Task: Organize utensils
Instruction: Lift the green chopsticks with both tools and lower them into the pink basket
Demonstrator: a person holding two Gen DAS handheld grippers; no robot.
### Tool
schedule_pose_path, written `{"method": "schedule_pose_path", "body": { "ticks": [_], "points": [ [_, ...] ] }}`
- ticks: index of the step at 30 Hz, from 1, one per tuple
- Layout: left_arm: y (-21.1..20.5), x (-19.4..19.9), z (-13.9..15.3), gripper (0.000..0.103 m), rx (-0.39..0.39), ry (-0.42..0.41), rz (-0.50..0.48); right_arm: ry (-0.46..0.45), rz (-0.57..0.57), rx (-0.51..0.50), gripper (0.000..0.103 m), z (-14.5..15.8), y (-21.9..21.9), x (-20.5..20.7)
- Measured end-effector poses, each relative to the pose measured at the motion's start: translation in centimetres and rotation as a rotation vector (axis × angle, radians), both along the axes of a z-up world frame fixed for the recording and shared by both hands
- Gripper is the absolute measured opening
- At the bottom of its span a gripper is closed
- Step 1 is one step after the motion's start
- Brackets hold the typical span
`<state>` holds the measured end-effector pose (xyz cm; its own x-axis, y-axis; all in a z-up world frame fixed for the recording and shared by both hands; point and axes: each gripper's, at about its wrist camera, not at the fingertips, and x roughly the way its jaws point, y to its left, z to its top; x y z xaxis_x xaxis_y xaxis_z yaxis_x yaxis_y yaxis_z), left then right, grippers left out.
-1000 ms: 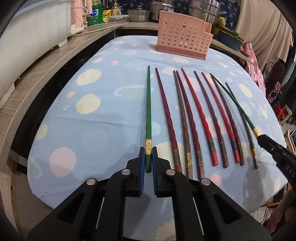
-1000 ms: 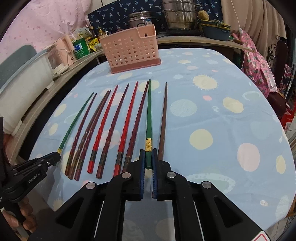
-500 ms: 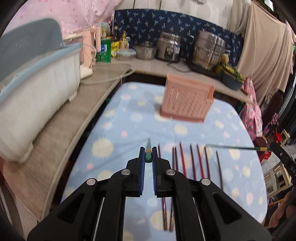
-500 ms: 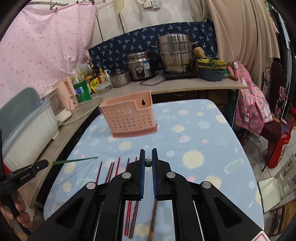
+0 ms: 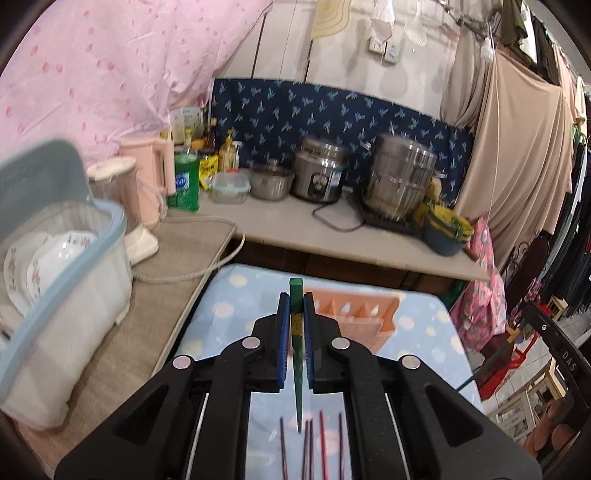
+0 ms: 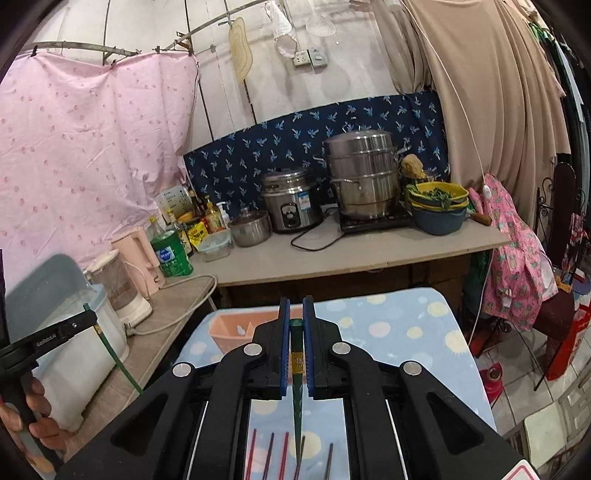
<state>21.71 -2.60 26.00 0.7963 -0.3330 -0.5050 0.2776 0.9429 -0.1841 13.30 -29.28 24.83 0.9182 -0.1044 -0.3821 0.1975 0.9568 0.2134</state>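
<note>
- Ahead of me a pale wall (image 6: 351, 74) carries a socket plate (image 6: 309, 58), with a skimmer (image 6: 320, 22) and a flat board (image 6: 241, 55) hung on it.
- A dark blue leaf-print cloth (image 6: 332, 122) runs along the wall behind my counter (image 6: 332, 254).
- A pink dotted sheet (image 6: 85, 147) hangs from a rail on my left; a beige curtain (image 6: 498, 92) falls on my right.
- On the counter stand a rice cooker (image 6: 291, 206), a stacked steel steamer (image 6: 364, 173), a small lidded pot (image 6: 249, 227), bottles, a green detergent bottle (image 6: 170, 254), a pink kettle (image 6: 136, 254) and a blue bowl (image 6: 437, 218).
- A plastic dish bin (image 5: 62, 288) holds flowered plates.
- The floor (image 6: 554, 398) at my right is pale tile.
</note>
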Motion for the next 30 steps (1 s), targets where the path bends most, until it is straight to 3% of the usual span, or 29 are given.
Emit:
{"method": "schedule_pose_path", "body": {
  "ticks": [8,14,19,30],
  "points": [
    [-2.9,4.7,6.0,0.007,-0.056,-0.142,0.036,-0.127,0.009,0.001,0.007,5.6,-0.2,5.9],
    [-4.8,8.3,6.2,0.007,-0.052,-0.167,0.047,-0.150,-0.008,0.008,0.007,6.5,-0.8,10.4],
    [-6.2,10.8,3.8,0.007,-0.014,-0.141,0.047,-0.101,-0.032,0.003,0.007,4.8,-1.9,13.5],
    [-6.7,14.9,-3.2,0.007,0.007,0.014,0.033,0.077,-0.008,0.000,0.007,-3.6,-2.0,17.8]
  ]
}}
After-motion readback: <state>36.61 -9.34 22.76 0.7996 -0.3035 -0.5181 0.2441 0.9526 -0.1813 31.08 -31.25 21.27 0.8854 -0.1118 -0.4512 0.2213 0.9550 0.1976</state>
